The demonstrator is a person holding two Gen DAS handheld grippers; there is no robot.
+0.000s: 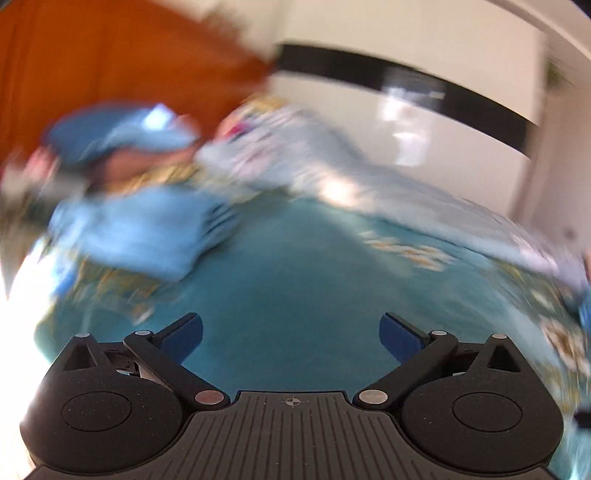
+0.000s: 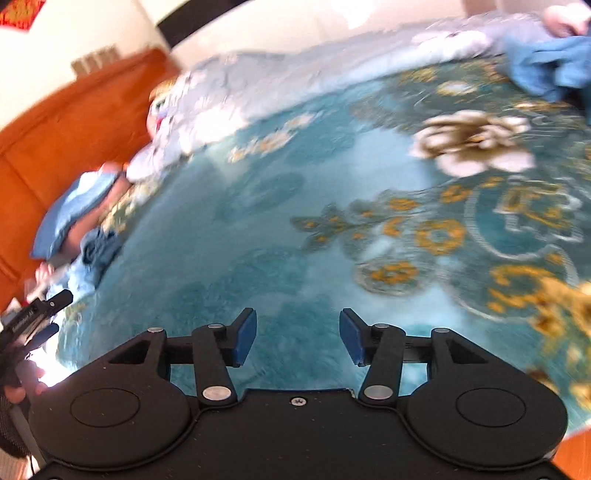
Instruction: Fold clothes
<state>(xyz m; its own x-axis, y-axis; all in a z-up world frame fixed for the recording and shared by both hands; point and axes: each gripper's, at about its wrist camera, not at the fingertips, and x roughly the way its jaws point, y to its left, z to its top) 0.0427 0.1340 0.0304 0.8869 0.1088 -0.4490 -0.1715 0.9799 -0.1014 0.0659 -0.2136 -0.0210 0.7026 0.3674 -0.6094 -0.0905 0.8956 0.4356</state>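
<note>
Your left hand-held gripper (image 1: 291,338) stands with its jaws spread wide and nothing between them, only teal bedspread (image 1: 295,266) beyond the blue pads. Your right hand-held gripper (image 2: 297,338) is also open, less widely, and likewise empty. Both views are smeared, so fine detail is hard to read. You seem to be between garments: nothing is held, and the next move calls for picking out one piece and closing on an edge or corner of it. The clothes lie well apart from both grippers: a light blue bundle (image 1: 144,232) sits toward the left of the left wrist view, and a rumpled blue garment (image 2: 550,70) lies at the far upper right of the right wrist view, beside a long pale grey-blue piece of bedding or cloth (image 2: 258,88) along the far edge. The surface is a bed with a gold and cream floral pattern (image 2: 472,144), backed by an orange headboard (image 2: 74,122) and cream walls (image 1: 369,26).
</note>
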